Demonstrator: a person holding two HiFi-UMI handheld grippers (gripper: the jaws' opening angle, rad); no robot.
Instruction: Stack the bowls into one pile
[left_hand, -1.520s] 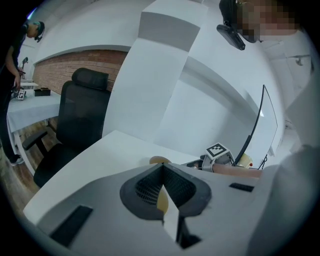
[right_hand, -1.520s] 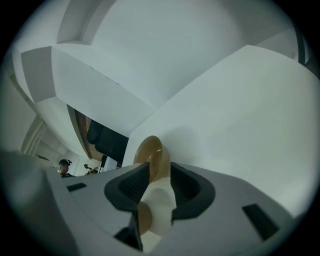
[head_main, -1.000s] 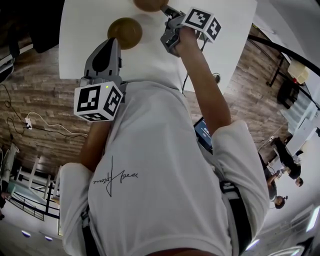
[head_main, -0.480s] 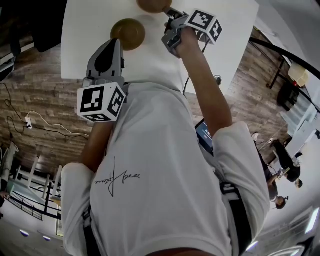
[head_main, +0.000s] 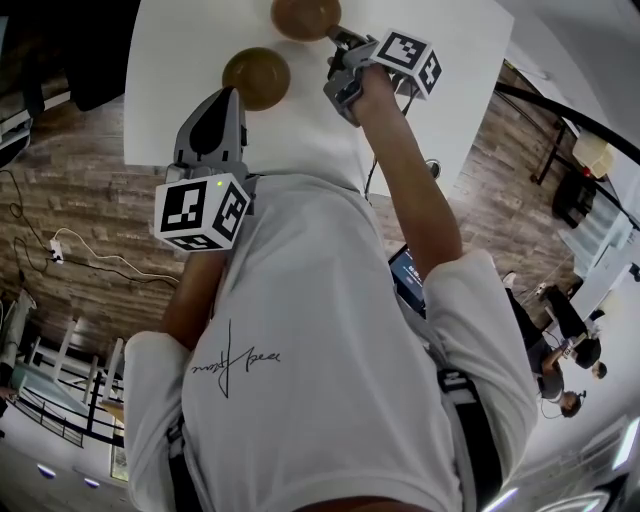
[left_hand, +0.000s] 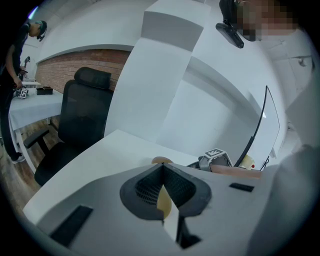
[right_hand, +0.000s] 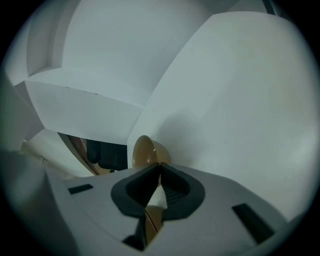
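The white table (head_main: 470, 85) fills the 12 o'clock end of the head view. The person (head_main: 320, 350) in a white tee takes up pretty much everything from the centre down to 6.

The left gripper (head_main: 226, 95) sits around 11 o'clock from the middle. It's clenched tip to tip, with nothing I can see pinched in it. Its nose is right at the 8 o'clock edge of the near bowl (head_main: 258, 76), but I can't tell if it's actually touching.

The right gripper (head_main: 338, 38) is up at 12. Its jaws have just been closing and now they're clamped on the rim of the far bowl (head_main: 303, 15), on that bowl's 4 o'clock side.

Both bowls are brown and sit apart. The far one is roughly at 1 o'clock from the near one, so they're not stacked yet.
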